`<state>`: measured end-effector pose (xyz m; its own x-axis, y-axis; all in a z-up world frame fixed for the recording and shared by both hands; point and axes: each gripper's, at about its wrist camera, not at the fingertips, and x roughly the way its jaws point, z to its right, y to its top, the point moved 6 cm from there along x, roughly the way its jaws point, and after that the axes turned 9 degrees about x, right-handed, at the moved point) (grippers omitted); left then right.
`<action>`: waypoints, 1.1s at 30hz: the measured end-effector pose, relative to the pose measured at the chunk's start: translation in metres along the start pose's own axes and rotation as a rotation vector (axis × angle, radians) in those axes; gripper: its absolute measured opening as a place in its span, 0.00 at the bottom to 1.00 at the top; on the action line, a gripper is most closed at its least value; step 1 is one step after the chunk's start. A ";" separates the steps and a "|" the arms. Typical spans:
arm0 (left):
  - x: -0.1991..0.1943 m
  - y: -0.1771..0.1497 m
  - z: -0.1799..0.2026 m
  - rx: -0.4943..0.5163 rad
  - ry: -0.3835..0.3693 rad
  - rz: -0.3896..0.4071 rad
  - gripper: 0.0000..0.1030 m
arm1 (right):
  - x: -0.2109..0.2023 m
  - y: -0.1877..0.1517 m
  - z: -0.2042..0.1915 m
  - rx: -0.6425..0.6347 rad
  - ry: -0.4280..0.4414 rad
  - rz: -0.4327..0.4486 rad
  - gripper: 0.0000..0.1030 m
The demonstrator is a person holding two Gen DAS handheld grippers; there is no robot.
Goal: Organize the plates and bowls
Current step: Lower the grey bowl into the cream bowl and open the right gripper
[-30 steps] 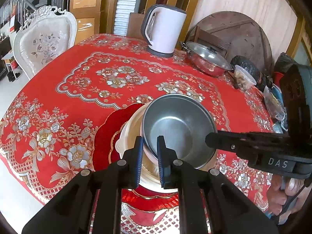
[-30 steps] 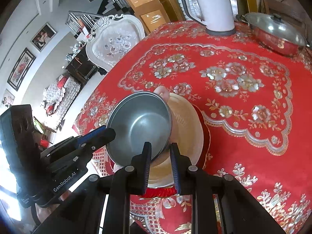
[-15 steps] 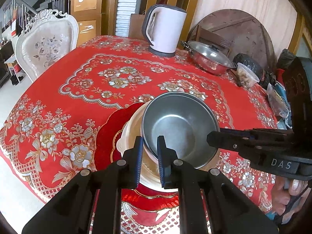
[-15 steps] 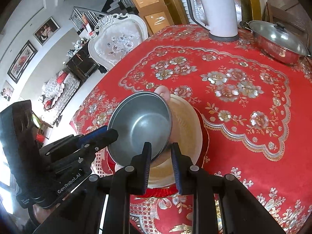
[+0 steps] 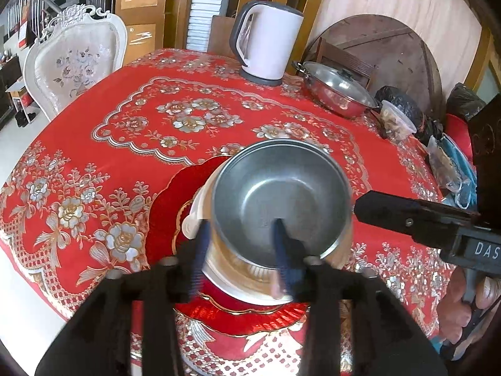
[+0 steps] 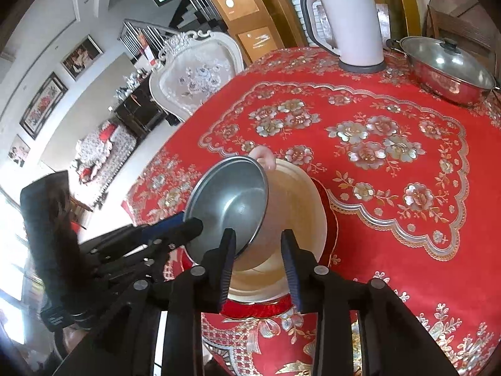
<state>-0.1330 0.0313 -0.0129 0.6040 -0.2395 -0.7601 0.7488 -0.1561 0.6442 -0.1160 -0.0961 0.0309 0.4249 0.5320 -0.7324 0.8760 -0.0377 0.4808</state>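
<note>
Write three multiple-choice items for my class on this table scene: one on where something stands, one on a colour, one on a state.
1. Where does the white kettle stand?
A. at the table's far edge, beside the lidded steel pot
B. on the chair
C. inside the bowl

2. What colour is the scalloped plate under the stack?
A. blue
B. red
C. green

3. How do the left gripper's fingers stand?
A. shut flat together
B. spread, astride the steel bowl's near rim
C. out of view

Answers: 1 A, kettle and pot are neighbours at the back. 2 B, its rim shows red. 3 B, one finger lies inside the bowl, one outside.
</note>
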 end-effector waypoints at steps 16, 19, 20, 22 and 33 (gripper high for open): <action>-0.034 0.012 0.002 -0.045 -0.015 0.130 0.76 | -0.042 0.009 0.042 0.109 0.095 0.125 0.40; -0.038 0.013 0.008 -0.027 0.004 0.146 0.80 | -0.047 0.006 0.058 0.143 0.107 0.140 0.41; -0.038 0.013 0.011 -0.015 0.010 0.148 0.81 | -0.048 0.003 0.067 0.161 0.116 0.150 0.41; -0.037 0.012 0.015 -0.002 0.027 0.148 0.81 | -0.049 -0.001 0.082 0.196 0.133 0.167 0.49; -0.044 0.008 0.019 -0.011 0.095 0.216 1.00 | -0.036 -0.047 0.113 0.182 0.251 0.194 0.55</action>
<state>-0.1590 0.0221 0.0276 0.7730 -0.1744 -0.6099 0.6022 -0.1005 0.7920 -0.1471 -0.2089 -0.0197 0.5378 0.6902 -0.4841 0.8204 -0.2963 0.4890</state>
